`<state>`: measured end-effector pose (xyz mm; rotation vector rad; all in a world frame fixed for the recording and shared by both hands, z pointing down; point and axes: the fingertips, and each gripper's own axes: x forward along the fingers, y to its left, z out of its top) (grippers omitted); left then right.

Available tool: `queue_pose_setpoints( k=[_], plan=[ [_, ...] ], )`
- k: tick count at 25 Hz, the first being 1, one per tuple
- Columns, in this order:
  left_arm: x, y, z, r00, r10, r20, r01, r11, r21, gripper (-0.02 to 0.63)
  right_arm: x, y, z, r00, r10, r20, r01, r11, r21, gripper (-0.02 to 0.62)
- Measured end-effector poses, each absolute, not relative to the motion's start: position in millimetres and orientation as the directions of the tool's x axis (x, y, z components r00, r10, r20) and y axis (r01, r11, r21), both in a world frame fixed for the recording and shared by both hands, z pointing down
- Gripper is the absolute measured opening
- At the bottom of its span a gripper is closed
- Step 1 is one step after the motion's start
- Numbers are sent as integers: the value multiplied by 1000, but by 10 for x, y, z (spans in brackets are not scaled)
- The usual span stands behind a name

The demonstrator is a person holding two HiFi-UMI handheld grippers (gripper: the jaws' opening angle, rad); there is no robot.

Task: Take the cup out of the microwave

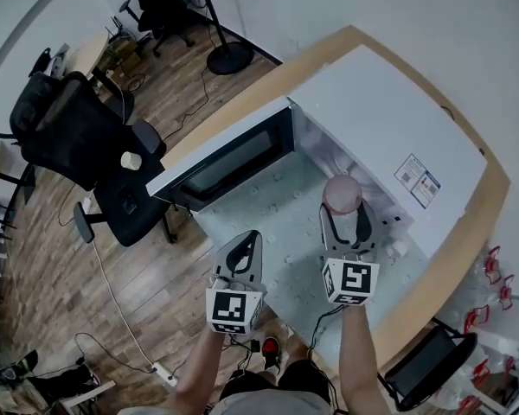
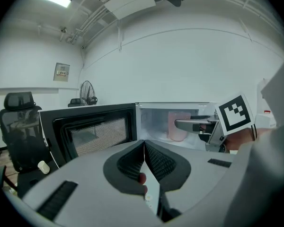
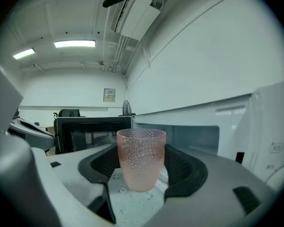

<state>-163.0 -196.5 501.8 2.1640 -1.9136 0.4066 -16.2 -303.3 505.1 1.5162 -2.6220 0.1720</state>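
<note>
A white microwave (image 1: 389,119) stands on the table with its dark-windowed door (image 1: 233,158) swung open to the left. My right gripper (image 1: 342,213) is shut on a pink dimpled cup (image 1: 342,194), held upright just in front of the open cavity. In the right gripper view the cup (image 3: 141,157) sits between the black pads (image 3: 187,169), above the patterned cloth. My left gripper (image 1: 252,237) is shut and empty, hovering over the cloth in front of the door. From the left gripper view, the cup (image 2: 177,126) shows against the cavity, beside the door (image 2: 92,134).
A pale patterned cloth (image 1: 277,219) covers the table in front of the microwave, and the wooden table edge (image 1: 463,232) runs to the right. Black office chairs (image 1: 78,132) and a fan stand (image 1: 229,57) are on the wooden floor to the left.
</note>
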Motion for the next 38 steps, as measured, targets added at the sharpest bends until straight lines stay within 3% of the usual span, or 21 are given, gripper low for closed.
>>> queue_pose_setpoints(
  k=[20,38],
  plan=[
    [-1167,-1231,4795,208,-926,315,-973,-227,-25,25,395,-1930,4711,-431,-896,109,-901,433,-6,313],
    [-633,-756,5070,338,-882,329,-933,-360,-9,25,968,-1130,5046,-324,-935,145,-945,328,3,313]
  ],
)
